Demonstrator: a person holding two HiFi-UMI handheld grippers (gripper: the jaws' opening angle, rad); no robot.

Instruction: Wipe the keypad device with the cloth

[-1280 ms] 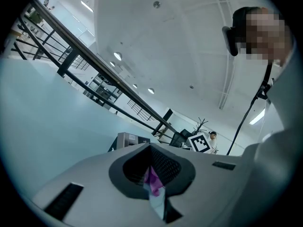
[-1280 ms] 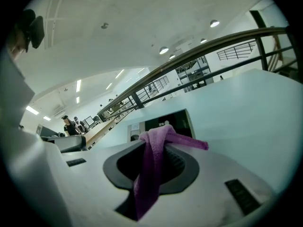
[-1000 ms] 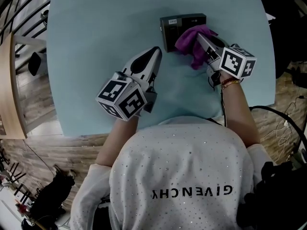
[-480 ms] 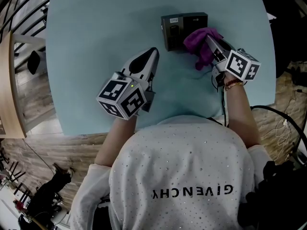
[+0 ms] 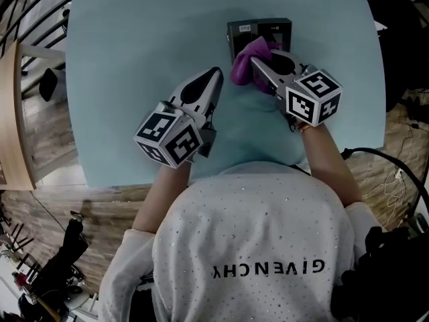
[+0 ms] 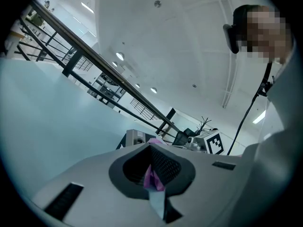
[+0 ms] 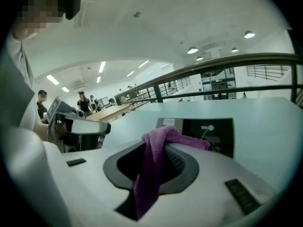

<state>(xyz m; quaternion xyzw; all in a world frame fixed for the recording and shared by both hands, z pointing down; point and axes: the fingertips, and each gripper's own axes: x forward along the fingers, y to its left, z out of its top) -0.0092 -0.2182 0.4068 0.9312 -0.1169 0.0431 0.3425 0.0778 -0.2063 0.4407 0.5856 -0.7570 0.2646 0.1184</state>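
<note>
The dark keypad device lies at the far middle of the pale blue table. A purple cloth rests against the device's near left edge, and my right gripper is shut on it. In the right gripper view the cloth hangs from the closed jaws, with the device just behind. My left gripper sits shut and empty on the table, to the left of and nearer than the device. The left gripper view shows the device low beyond the tips.
The table's rounded front edge lies close to the person's body. A wooden bench and railing stand at the left, and cables at the right. People and desks are far off in the right gripper view.
My right gripper first carried the cloth right along the device's near edge, then swept it left to the device's left part. The left gripper has not moved.
</note>
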